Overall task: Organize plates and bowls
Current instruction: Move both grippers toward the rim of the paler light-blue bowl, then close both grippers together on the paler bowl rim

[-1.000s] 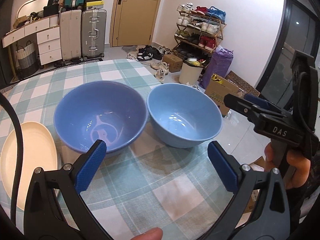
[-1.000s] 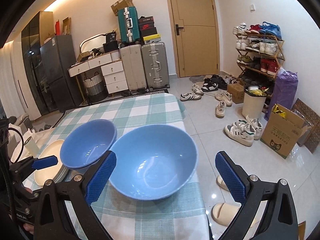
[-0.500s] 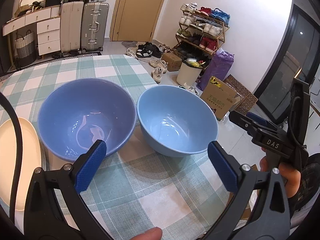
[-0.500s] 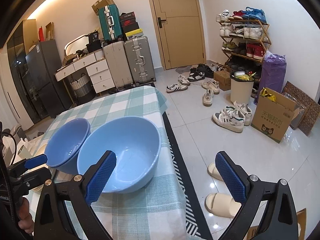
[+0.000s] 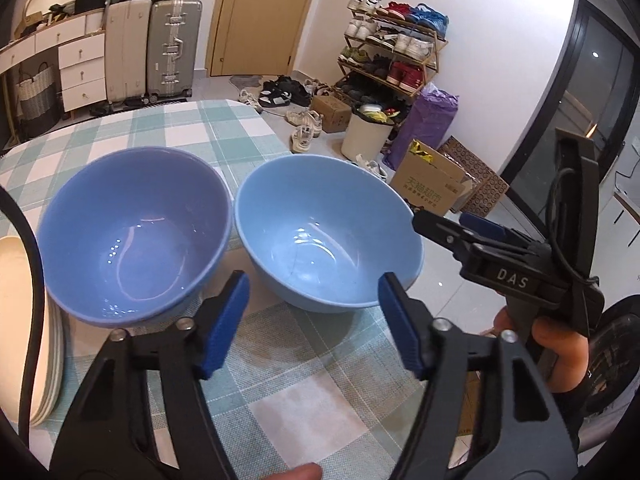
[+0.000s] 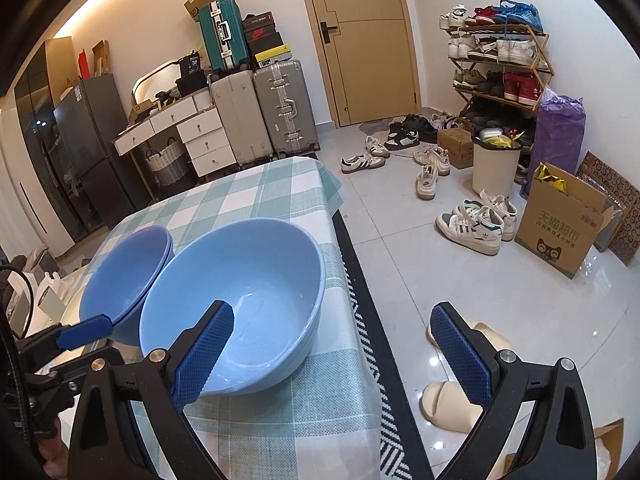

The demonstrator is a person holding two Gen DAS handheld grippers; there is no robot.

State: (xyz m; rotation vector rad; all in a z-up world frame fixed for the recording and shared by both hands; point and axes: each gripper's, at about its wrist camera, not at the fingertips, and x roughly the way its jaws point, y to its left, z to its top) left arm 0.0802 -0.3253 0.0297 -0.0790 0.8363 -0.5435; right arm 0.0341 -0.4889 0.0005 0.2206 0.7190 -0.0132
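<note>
Your left gripper (image 5: 314,292) hovers with its blue-padded fingers (image 5: 224,322) spread apart and gripping nothing, just in front of the near rim of the light blue bowl (image 5: 328,232). That bowl sits on the green-and-white checked counter (image 5: 280,392), close to the counter's right edge. Just beside it, on its left, is the darker blue bowl (image 5: 132,232); their rims nearly meet, though you cannot tell whether they touch. From the right wrist view the darker blue bowl (image 6: 124,268) looks like two bowls nested together, with a second rim showing beneath the first. Left of the darker bowl, a stack of cream plates (image 5: 24,320) lies at the counter's edge, partly crossed by a black cable (image 5: 34,280).

Your right gripper (image 6: 332,344) is also open and empty. Its left finger (image 6: 204,354) appears in front of the light blue bowl (image 6: 240,292), while its right finger hangs past the counter's edge, above the tiled floor (image 6: 440,280) and a pair of cream slippers (image 6: 452,404). From the left wrist view, your right gripper (image 5: 480,228) sits just beside the light blue bowl's right rim.
</note>
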